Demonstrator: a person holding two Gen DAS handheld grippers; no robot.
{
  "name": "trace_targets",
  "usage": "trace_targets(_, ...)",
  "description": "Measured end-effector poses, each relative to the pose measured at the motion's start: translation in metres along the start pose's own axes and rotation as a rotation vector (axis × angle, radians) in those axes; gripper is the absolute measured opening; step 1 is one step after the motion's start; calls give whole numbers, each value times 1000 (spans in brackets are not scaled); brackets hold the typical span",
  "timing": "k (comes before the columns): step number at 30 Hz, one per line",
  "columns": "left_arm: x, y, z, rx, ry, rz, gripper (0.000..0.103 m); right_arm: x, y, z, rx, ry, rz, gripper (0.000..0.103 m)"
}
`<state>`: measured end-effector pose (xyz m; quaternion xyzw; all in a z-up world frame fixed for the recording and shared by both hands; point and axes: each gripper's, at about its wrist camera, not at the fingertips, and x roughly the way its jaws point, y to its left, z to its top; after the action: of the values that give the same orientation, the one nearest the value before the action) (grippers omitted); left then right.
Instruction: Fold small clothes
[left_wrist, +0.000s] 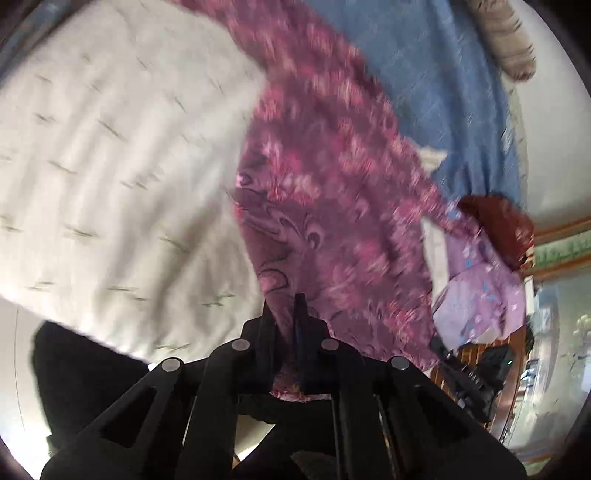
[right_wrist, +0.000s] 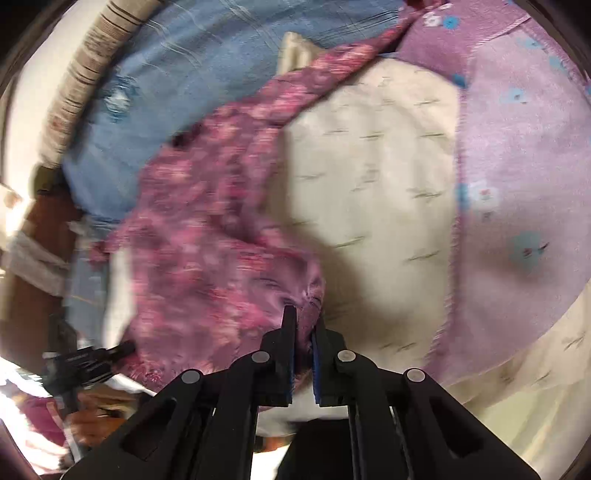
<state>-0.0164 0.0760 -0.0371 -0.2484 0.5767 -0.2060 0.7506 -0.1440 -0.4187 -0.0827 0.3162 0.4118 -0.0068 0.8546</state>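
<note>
Over cream bedding (left_wrist: 110, 155), magenta garment (left_wrist: 325, 177) (blurred), stretched diagonally

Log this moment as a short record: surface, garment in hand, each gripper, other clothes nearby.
surface: cream bedsheet
garment in hand: magenta patterned cloth, partly raised off the sheet
left gripper: shut on the cloth's edge
right gripper: shut on another edge of the same cloth
other clothes: blue fabric, lilac flowered cloth, dark red item
image quality: motion-blurred
</note>
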Motion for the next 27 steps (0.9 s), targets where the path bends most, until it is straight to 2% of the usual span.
trace_targets(2, -34, 7, 2, 8, -65, 60, 6, -12, 16, -7, -26, -1, 83, 6)
trace_targets(4, -44, 22, 0, -1, -68, 140, 6, -11, 33, -16, -76, 28, 111, 6)
trace_targets(7, -15, 54, -12, 4, 55, 289, 6, 14, 38, -26, -112, 90, 9, 6)
trace_targets(9, -6, 75, -16, -52, 103, 253, 6, 36, 20, -31, -41, 163, -30, 6)
trace_targets(10, -8, 80, -16, -71, 96, 229, 6, 41, 11, -33, -5, 189, -27, 8)
trace_targets(11, -13, 83, -12, -72, 73, 209, 8, 41, 7, -33, 16, 199, -23, 15)
trace_targets(12, -17, 81, -6, -55, 45, 196, 15, 37, 3, -31, 26, 193, -28, 16)
trace_targets(13, -20, 76, 1, -33, 22, 191, 32, 30, 2, -27, 22, 169, -34, 16)
trace_targets(14, -21, 70, 7, -21, 1, 196, 45, 23, 2, -22, 17, 145, -41, 21)
trace_targets(15, -21, 67, 9, -16, -10, 202, 64, 17, 2, -17, 14, 119, -50, 25)
trace_targets(16, -19, 65, 12, -19, -22, 203, 66, 12, 3, -13, 13, 98, -53, 33)
trace_targets(17, -15, 65, 12, -24, -21, 177, 66, 7, 4, -10, 14, 76, -51, 44)
trace_targets(19, 1, 66, 10, -49, 25, 126, 66, 5, 4, -10, 12, 52, -50, 56)
trace_targets(23, 33, 75, -6, -140, 130, 41, 64, 31, 1, -18, 28, 114, -51, 58)
trace_targets(24, 37, 74, -7, -144, 137, 37, 58, 39, 2, -23, 28, 135, -49, 58)
trace_targets(25, 36, 71, -8, -135, 127, 43, 34, 44, 4, -27, 12, 147, -40, 53)
trace_targets(26, 33, 66, -6, -121, 112, 44, 19, 46, 8, -29, -12, 147, -32, 19)
trace_targets(27, 27, 62, -4, -121, 107, 21, 9, 48, 14, -30, -39, 163, -14, 3)
